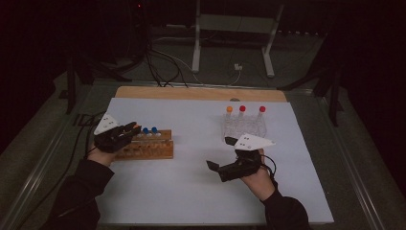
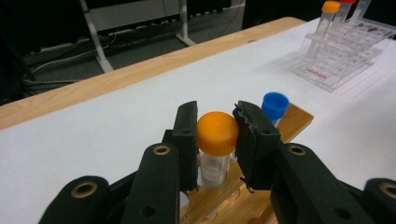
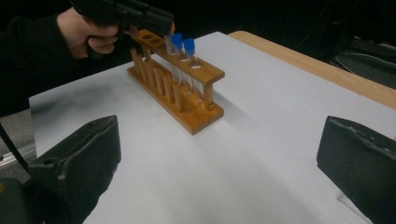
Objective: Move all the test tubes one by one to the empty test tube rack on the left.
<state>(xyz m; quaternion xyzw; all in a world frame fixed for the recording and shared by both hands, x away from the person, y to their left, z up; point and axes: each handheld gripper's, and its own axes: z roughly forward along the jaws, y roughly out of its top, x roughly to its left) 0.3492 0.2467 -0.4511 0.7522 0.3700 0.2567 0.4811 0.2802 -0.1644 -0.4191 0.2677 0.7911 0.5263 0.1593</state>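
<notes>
Left gripper [image 1: 130, 129] sat at the table's left side, forearm in a dark sleeve coming from the bottom edge; jaws pinched close (pads pressing both sides of what they held); right gripper [image 1: 219, 154] lay low at centre-right, pointing left, jaws spread wide with nothing between; right hand [image 1: 256, 178] gripped the body from below.

**Orange, blue and red caps against white**

The tube [image 2: 215, 154] in the black left claw [image 2: 217, 140] has an orange cap and a clear body. Beside it on the brown wooden rack [image 1: 146, 149] stand blue-capped tubes [image 1: 150, 130]. The clear plastic rack [image 1: 244, 128], far from the wooden one, bears red lettering and holds tubes capped orange and red. The counter [image 1: 201, 191] is white with a pale wood edge. The right claw [image 1: 222, 155] is black with a white plate.
</notes>
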